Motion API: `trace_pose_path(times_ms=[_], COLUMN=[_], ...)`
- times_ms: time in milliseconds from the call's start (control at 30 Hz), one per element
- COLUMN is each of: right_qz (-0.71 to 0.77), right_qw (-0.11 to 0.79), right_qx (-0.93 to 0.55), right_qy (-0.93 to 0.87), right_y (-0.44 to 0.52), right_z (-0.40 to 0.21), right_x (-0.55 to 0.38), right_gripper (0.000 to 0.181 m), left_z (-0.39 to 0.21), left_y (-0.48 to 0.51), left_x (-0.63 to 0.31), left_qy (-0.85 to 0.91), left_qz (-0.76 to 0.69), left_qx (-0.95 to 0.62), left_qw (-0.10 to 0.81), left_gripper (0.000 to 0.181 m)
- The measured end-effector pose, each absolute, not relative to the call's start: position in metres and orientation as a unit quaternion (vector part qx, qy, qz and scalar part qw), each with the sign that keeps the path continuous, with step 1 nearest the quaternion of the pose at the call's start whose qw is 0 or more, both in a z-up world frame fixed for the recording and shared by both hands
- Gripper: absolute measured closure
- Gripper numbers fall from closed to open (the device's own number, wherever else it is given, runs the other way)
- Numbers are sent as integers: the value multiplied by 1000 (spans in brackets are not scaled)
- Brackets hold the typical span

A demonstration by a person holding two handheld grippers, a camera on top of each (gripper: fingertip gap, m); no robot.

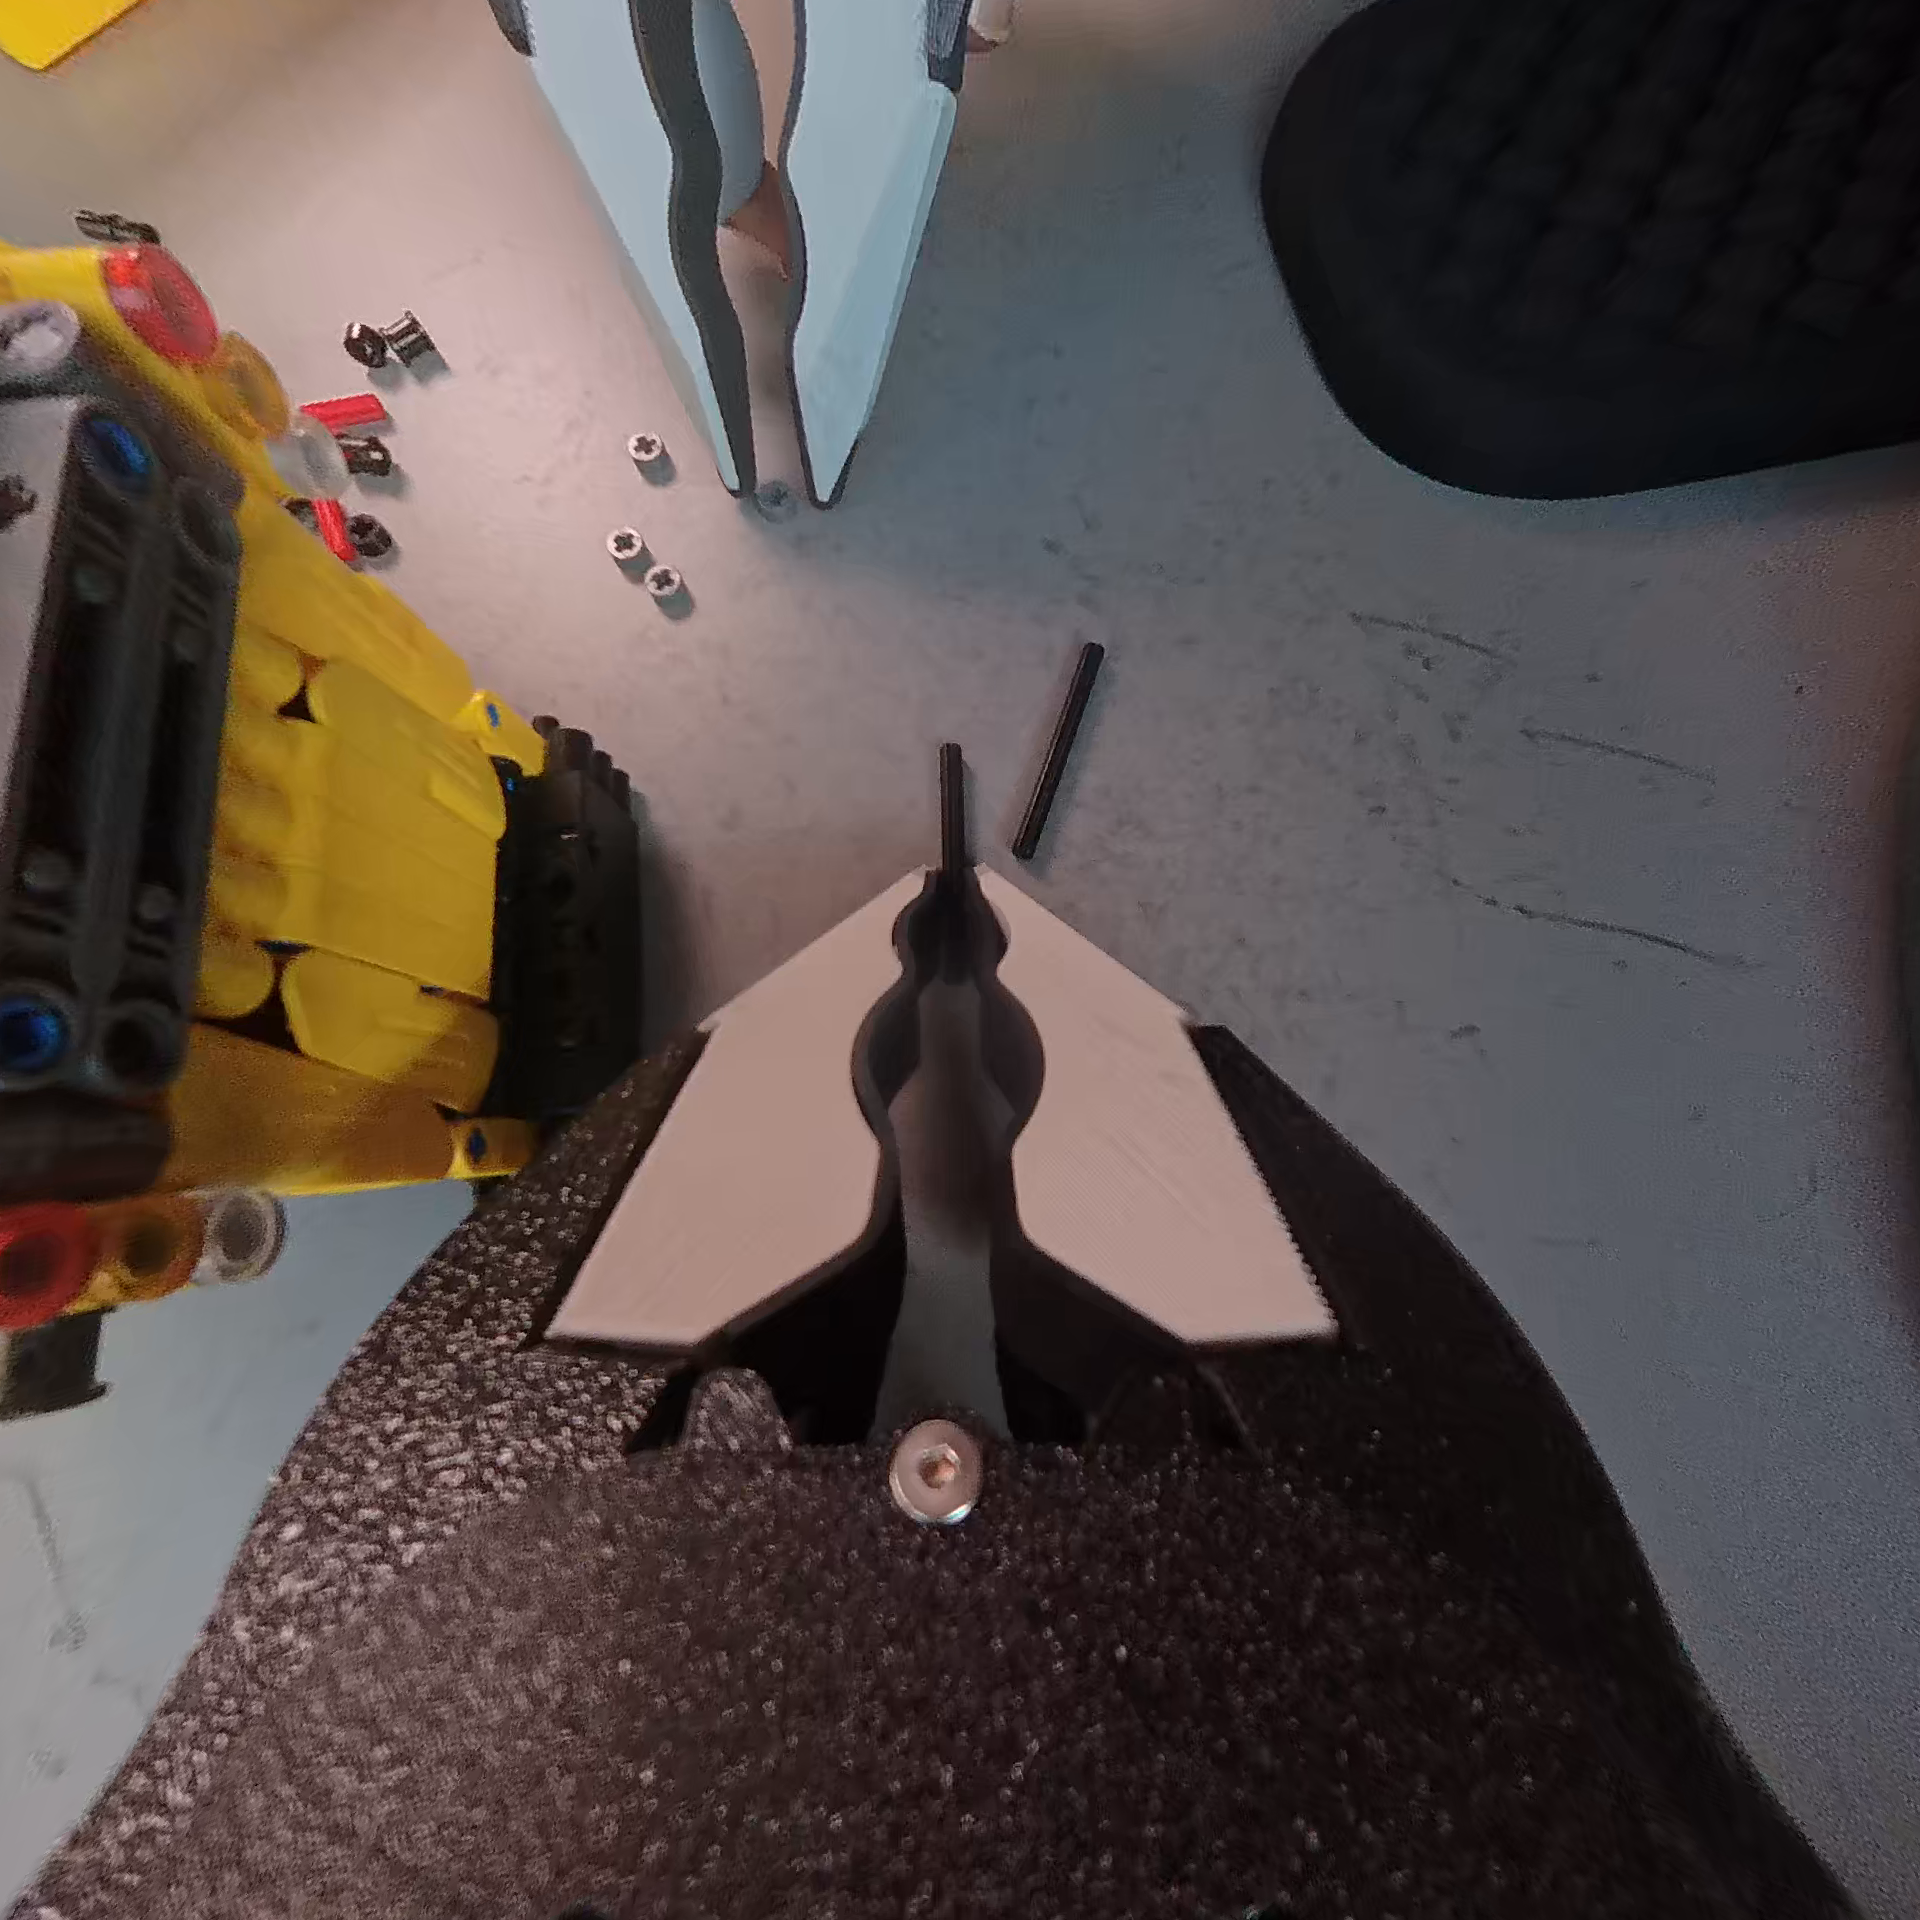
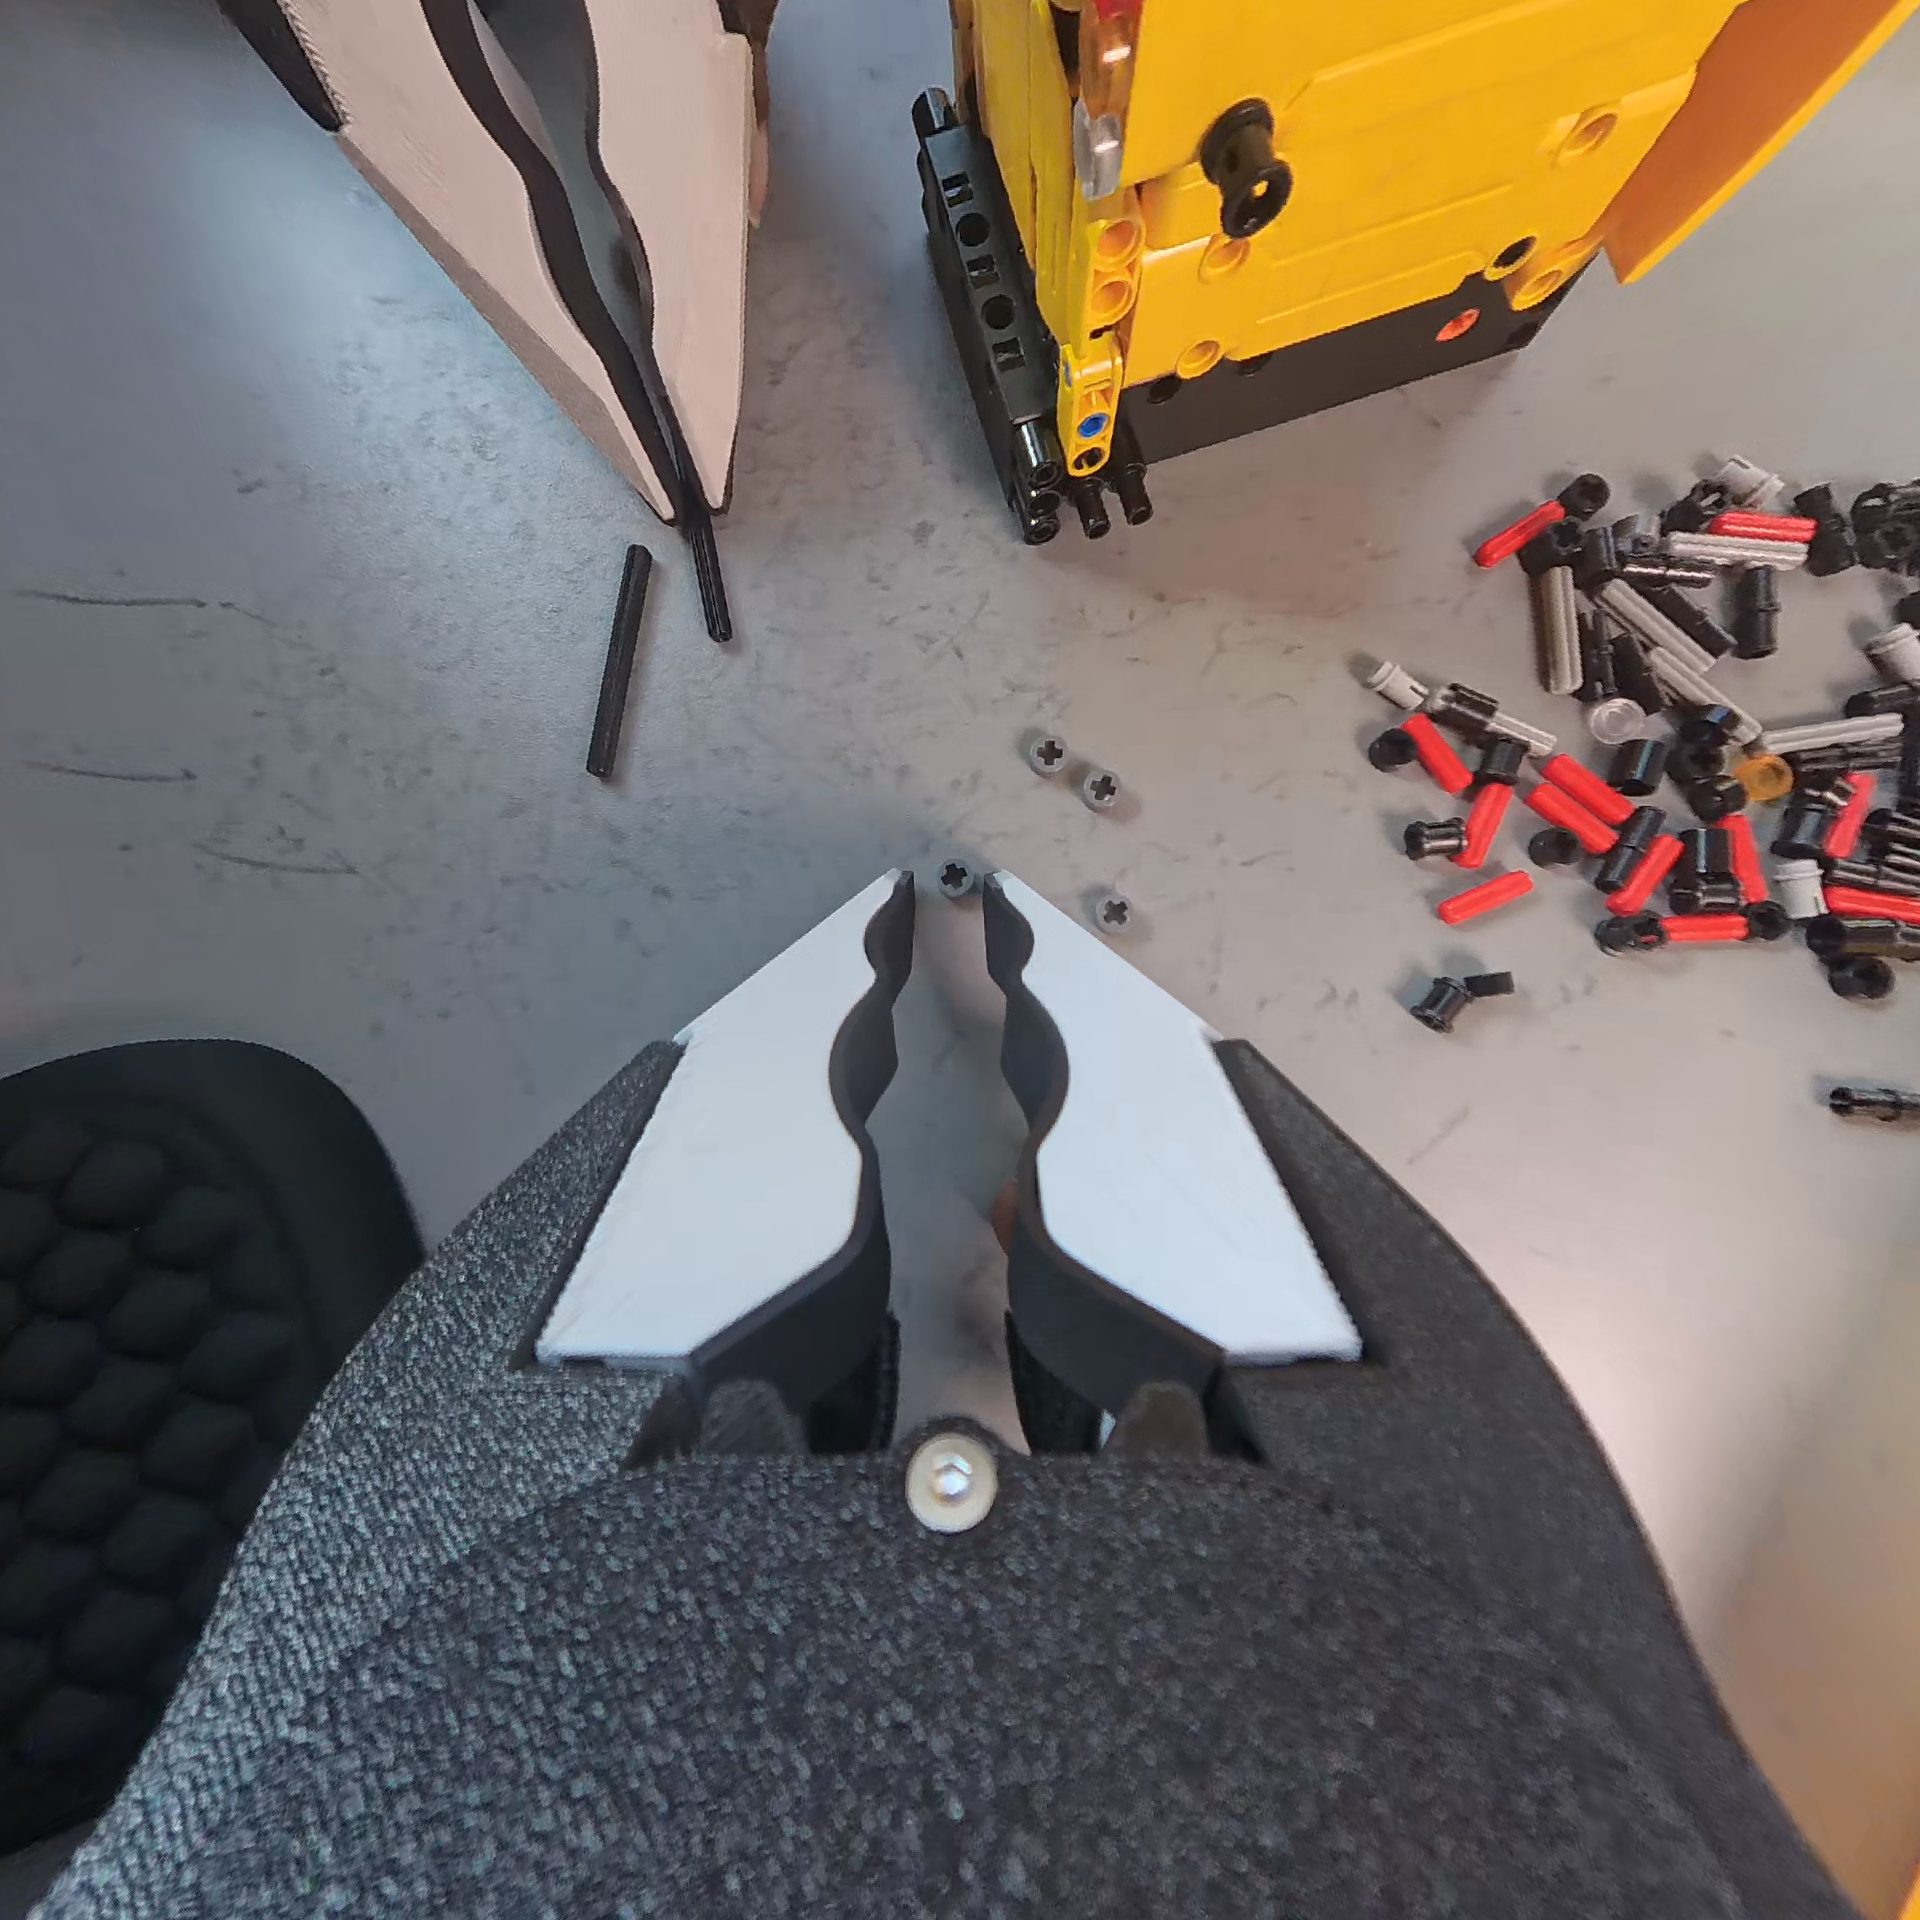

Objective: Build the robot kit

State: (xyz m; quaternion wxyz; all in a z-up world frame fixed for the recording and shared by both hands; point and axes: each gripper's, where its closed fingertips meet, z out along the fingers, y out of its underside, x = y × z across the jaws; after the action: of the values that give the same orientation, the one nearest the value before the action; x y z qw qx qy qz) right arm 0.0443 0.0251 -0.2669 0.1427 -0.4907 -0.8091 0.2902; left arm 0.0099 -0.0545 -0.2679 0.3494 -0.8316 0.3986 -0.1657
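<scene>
My left gripper [image 1: 951,875] is shut on a thin black axle rod [image 1: 951,805], which sticks out forward from the tips; the right wrist view shows the gripper [image 2: 698,511] and the rod [image 2: 713,587] too. A second black rod [image 1: 1058,748] lies loose on the grey table just right of it. My right gripper [image 2: 951,881] is narrowly open, its tips down at the table on either side of a small grey bush [image 2: 956,876]. The left wrist view shows that gripper [image 1: 784,497] and the bush [image 1: 775,500] opposite me.
A yellow and black brick-built vehicle [image 1: 343,831] [image 2: 1299,208] stands beside the grippers. Three more grey bushes [image 2: 1049,752] lie near the right tips. A pile of red, black and grey pins [image 2: 1683,748] lies to the right. A black padded object [image 1: 1621,229] [image 2: 135,1351] lies at the table's side. About 10 cm separates my left fingertips from my right.
</scene>
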Motion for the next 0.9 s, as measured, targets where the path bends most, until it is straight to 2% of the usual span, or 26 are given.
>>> trace_pose_path(times_ms=[900], right_qz=[275], right_qw=[156], right_qx=[-481], right_qy=[-818], right_y=[24], right_z=[-268], right_x=[41], right_gripper=[175], left_z=[-268], left_y=[-51], left_x=[13], left_qy=[389], left_qz=[-169], left_qx=[-834], left_qw=[353], left_gripper=[174])
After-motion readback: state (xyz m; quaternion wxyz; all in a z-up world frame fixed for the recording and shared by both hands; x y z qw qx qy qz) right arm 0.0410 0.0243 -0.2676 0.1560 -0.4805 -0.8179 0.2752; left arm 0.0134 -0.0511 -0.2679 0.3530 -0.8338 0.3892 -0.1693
